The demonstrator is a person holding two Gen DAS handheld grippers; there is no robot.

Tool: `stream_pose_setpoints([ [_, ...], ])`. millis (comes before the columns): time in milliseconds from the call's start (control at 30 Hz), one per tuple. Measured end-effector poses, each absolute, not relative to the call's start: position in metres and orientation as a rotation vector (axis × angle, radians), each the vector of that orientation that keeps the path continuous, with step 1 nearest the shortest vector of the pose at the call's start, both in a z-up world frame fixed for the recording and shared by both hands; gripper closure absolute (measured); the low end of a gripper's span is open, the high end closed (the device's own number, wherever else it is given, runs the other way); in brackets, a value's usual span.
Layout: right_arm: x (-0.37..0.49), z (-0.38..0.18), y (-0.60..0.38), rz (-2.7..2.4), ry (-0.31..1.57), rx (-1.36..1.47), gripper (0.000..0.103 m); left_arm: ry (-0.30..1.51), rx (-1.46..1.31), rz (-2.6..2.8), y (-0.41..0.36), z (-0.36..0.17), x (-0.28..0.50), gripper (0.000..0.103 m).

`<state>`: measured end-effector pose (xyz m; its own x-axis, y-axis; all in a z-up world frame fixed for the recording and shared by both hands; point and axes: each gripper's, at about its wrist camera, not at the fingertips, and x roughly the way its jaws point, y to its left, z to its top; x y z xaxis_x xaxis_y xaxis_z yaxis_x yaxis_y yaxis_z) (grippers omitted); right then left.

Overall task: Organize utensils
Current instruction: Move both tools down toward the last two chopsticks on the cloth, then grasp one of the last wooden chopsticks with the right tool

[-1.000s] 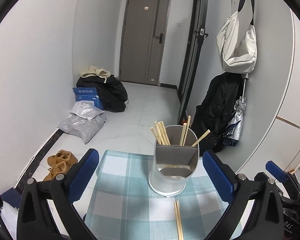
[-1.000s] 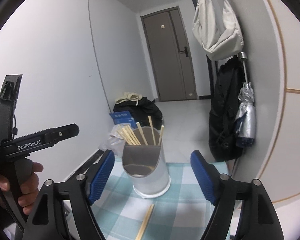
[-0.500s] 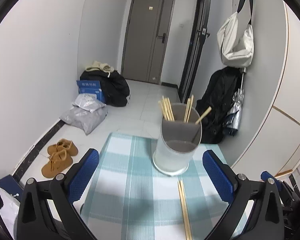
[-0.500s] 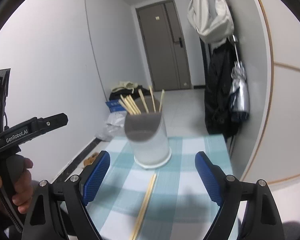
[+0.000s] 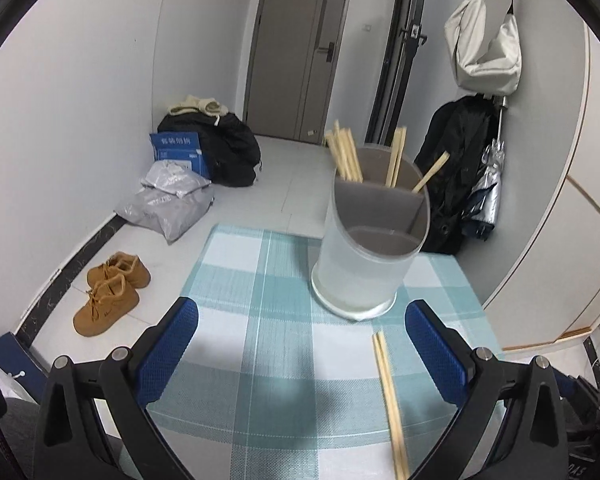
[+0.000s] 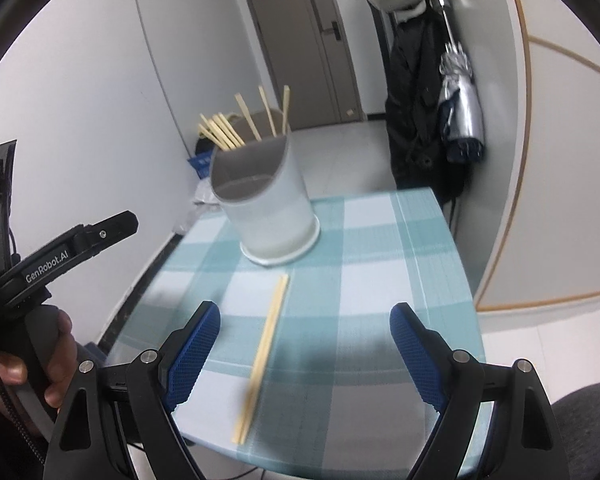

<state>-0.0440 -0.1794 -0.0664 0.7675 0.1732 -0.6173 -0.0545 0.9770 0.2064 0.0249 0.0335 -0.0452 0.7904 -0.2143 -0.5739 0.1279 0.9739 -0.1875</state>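
A white utensil holder (image 5: 368, 256) with a grey divider stands on the checked tablecloth (image 5: 260, 320); it also shows in the right wrist view (image 6: 266, 208). Several wooden chopsticks (image 5: 346, 156) stand in its back compartments; its front compartment looks empty. A loose pair of chopsticks (image 5: 390, 396) lies flat on the cloth in front of the holder, also in the right wrist view (image 6: 264, 348). My left gripper (image 5: 300, 360) is open and empty, above the cloth left of the loose pair. My right gripper (image 6: 304, 356) is open and empty, with the loose pair between its fingers.
The table is small, with edges close on all sides (image 6: 456, 248). The left gripper's handle and the hand holding it (image 6: 40, 280) sit to the left of the right gripper. Shoes (image 5: 112, 292), bags and a box lie on the floor beyond.
Both grippers have pulled back and up from the holder, so more of the cloth and the full loose chopstick pair now show. Both stayed open.
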Motion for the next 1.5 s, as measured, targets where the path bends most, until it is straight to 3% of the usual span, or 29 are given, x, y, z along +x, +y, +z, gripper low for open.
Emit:
stream_pose_setpoints([
  [267, -0.024, -0.083, -0.177, 0.147, 0.804, 0.242, 0.017, 0.728, -0.171, -0.179, 0.049, -0.064, 0.044, 0.001],
  [633, 0.027, -0.103, -0.159, 0.163, 0.953, 0.122, 0.020, 0.751, -0.258, -0.131, 0.065, -0.067, 0.069, 0.001],
  [733, 0.045, -0.116, -0.154, 0.156, 1.012, 0.083, 0.029, 0.748, -0.256, -0.125, 0.066, -0.067, 0.071, 0.001],
  [900, 0.076, -0.137, -0.151, 0.158, 1.105, 0.042, 0.056, 0.722, -0.242, -0.095, 0.070, -0.066, 0.076, 0.001],
  [1233, 0.092, -0.145, -0.128, 0.194, 1.189, -0.065, 0.060, 0.764, -0.247, -0.094, 0.073, -0.075, 0.087, 0.001],
  [1500, 0.086, -0.144, -0.127, 0.210, 1.231, -0.087, 0.072, 0.799, -0.271, -0.085, 0.077, -0.080, 0.090, 0.001],
])
